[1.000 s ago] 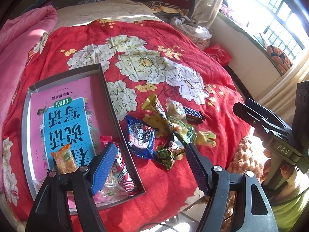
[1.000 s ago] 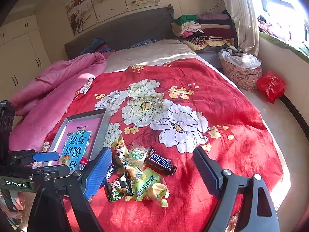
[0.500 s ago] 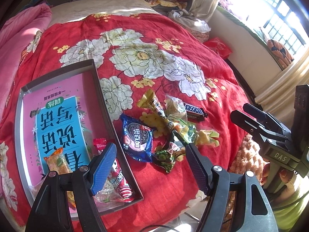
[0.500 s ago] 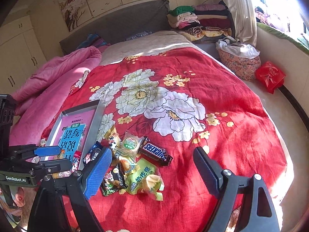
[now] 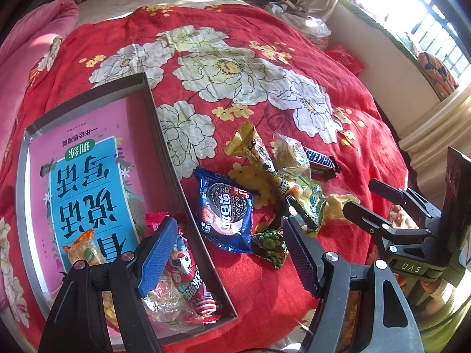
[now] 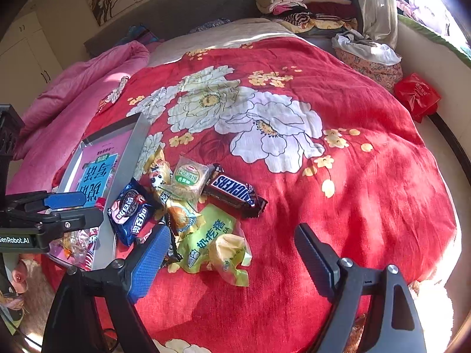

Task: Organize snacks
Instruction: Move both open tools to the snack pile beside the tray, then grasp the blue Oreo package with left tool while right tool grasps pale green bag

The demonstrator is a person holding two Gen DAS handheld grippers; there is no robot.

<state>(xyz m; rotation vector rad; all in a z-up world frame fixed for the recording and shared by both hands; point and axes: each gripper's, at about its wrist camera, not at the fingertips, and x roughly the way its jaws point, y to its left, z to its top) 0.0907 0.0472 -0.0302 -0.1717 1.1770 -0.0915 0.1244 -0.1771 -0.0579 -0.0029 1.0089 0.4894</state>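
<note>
A pile of snacks lies on the red flowered bedspread: a blue Oreo pack [image 5: 226,214] [image 6: 129,210], a Snickers bar [image 5: 321,160] [image 6: 235,192], a green-yellow bun bag [image 6: 215,242], a yellow cone wrapper [image 5: 253,153] and a small green pea pack [image 5: 269,245]. Left of them a grey shallow box [image 5: 164,144] [image 6: 129,144] holds a pink book and several wrapped sweets [image 5: 185,273]. My left gripper [image 5: 226,253] hovers open above the box's right wall and the Oreo pack. My right gripper [image 6: 232,253] hovers open over the bun bag. Nothing sits between either pair of fingers.
A pink quilt [image 6: 73,88] lies along the bed's left side. Folded clothes [image 6: 306,8] are stacked at the headboard corner, and a red bag [image 6: 418,94] rests on the floor by the window wall. The bed's near edge runs just below both grippers.
Both grippers have sunk toward the bed and tilted further down, so the snacks and box look larger. Their jaws have kept the same width. No snack has moved.
</note>
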